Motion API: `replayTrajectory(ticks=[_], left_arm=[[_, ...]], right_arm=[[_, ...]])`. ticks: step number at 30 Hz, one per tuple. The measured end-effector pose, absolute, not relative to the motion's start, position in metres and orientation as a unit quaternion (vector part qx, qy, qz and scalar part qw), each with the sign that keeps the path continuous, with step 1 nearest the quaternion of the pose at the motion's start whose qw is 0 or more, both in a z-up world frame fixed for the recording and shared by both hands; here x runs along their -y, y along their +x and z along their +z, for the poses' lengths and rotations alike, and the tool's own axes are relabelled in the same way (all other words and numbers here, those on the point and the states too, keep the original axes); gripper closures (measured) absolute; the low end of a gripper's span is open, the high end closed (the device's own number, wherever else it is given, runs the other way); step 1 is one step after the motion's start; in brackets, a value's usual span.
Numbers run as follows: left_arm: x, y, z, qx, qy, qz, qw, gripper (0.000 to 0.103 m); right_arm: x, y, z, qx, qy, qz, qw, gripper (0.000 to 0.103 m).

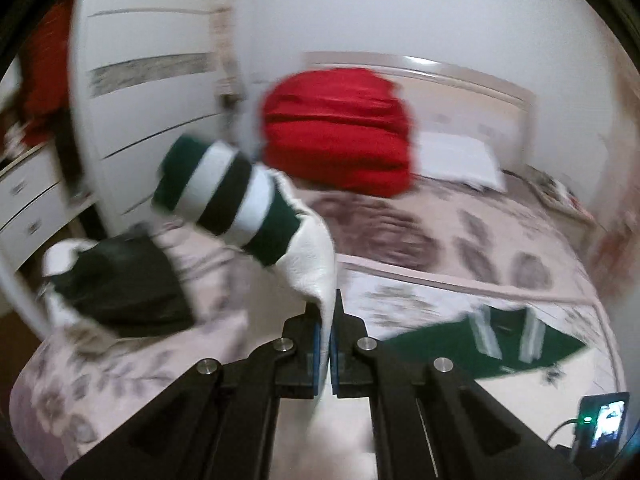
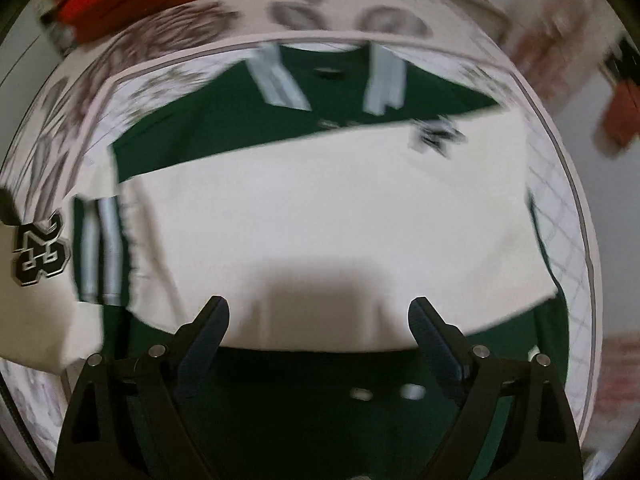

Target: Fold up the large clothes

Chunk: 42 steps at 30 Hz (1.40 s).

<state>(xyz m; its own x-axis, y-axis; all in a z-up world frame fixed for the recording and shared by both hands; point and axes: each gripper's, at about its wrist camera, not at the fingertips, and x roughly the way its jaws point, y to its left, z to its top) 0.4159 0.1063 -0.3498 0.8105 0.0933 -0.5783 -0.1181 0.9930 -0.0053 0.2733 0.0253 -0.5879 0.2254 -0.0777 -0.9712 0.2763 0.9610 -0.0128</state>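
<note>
A green and white varsity jacket (image 2: 320, 208) lies spread on the bed, one white sleeve folded across its green body. My left gripper (image 1: 329, 312) is shut on the other white sleeve (image 1: 312, 256) and holds it up in the air, its green-and-white striped cuff (image 1: 228, 196) sticking out to the left. My right gripper (image 2: 320, 320) is open and empty just above the folded white sleeve, near the jacket's green hem. A "23" patch (image 2: 40, 248) shows at the left of the right wrist view.
The bed has a floral bedspread (image 1: 440, 240). A red folded blanket (image 1: 336, 132) and a white pillow (image 1: 460, 160) lie at the headboard. A white wardrobe (image 1: 152, 60) and drawers (image 1: 28, 200) stand left. A phone (image 1: 604, 424) sits at the lower right.
</note>
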Motion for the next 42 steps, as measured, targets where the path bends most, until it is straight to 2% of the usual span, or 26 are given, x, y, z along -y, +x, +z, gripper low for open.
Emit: replayTrajectory(ticks=[2,3,5,12,18,23,26,27,28,29,30,36,42], left_arm=[[-0.047,0.427,-0.355,-0.326,-0.016,0.001,0.945,0.102],[-0.023,0.429,-0.359,-0.335,-0.018,-0.021,0.942,0.102],[0.040,0.434,-0.370,-0.356,-0.014,-0.076,0.931,0.102],[0.208,0.425,-0.433,-0.427,0.022,-0.205,0.881,0.102],[0.262,0.421,-0.505,-0.510,0.058,-0.213,0.831,0.100],[0.256,0.420,-0.491,-0.509,0.056,-0.204,0.835,0.097],[0.238,0.416,-0.470,-0.506,0.043,-0.194,0.840,0.084],[0.229,0.414,-0.466,-0.505,0.034,-0.192,0.841,0.067],[0.219,0.414,-0.462,-0.505,0.022,-0.191,0.841,0.031],[0.206,0.413,-0.457,-0.506,-0.002,-0.188,0.842,0.016],[0.195,0.411,-0.454,-0.507,-0.023,-0.184,0.842,0.007],[0.127,0.397,-0.438,-0.507,-0.067,-0.123,0.850,0.007],[0.041,0.423,-0.466,-0.503,-0.046,0.017,0.863,0.007]], right_arm=[[0.013,0.318,-0.574,-0.619,0.104,-0.131,0.767,0.010],[0.039,0.301,-0.577,-0.625,0.120,-0.144,0.758,0.010],[0.079,0.328,-0.574,-0.630,0.138,-0.165,0.746,0.010],[0.229,0.283,-0.583,-0.633,0.183,-0.233,0.715,0.010],[0.313,0.278,-0.607,-0.644,0.215,-0.234,0.695,0.010],[0.347,0.252,-0.624,-0.653,0.302,-0.205,0.663,0.010],[0.362,0.239,-0.622,-0.648,0.354,-0.184,0.649,0.010],[0.366,0.236,-0.620,-0.645,0.370,-0.176,0.645,0.010],[0.370,0.233,-0.618,-0.641,0.384,-0.170,0.643,0.010],[0.372,0.232,-0.615,-0.637,0.391,-0.166,0.643,0.010],[0.375,0.232,-0.612,-0.633,0.399,-0.159,0.644,0.010],[0.381,0.249,-0.597,-0.619,0.406,-0.137,0.659,0.010],[0.367,0.304,-0.575,-0.582,0.422,-0.096,0.689,0.010]])
